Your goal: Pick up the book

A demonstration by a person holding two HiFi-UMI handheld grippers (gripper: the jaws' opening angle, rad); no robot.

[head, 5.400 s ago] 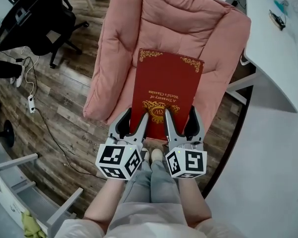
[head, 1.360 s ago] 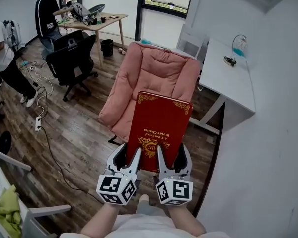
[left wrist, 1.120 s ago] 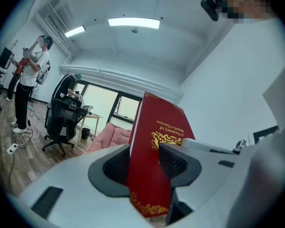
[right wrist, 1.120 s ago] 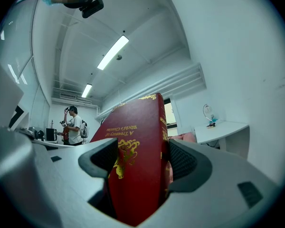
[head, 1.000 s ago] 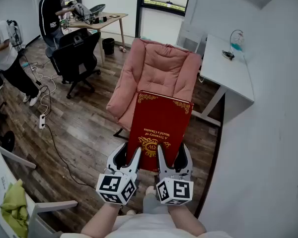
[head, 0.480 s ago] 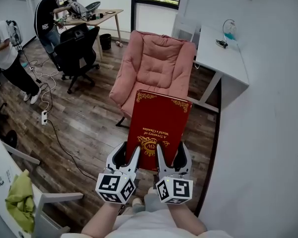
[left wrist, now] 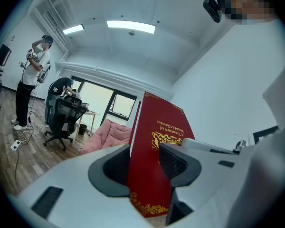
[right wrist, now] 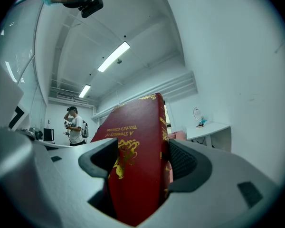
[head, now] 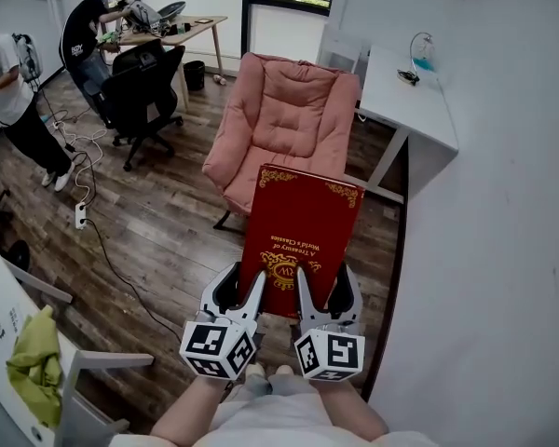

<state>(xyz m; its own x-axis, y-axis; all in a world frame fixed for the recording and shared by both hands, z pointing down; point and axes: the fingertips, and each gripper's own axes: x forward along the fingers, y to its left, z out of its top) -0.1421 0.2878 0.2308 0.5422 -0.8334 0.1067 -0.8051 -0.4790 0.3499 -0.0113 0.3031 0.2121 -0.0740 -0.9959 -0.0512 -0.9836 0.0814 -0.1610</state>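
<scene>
A large red book with gold ornaments is held flat in the air in front of me, clear of the pink armchair. My left gripper is shut on the book's near left edge, and my right gripper is shut on its near right edge. In the left gripper view the book stands between the two jaws, pressed by both pads. In the right gripper view the book fills the gap between the jaws the same way.
A white desk stands to the right of the armchair, against a white wall. A black office chair and a wooden table are at the back left, with two people near them. Cables and a power strip lie on the wooden floor.
Both grippers and the book have drawn back from the armchair, which now lies farther up the picture. The grip on the book is unchanged.
</scene>
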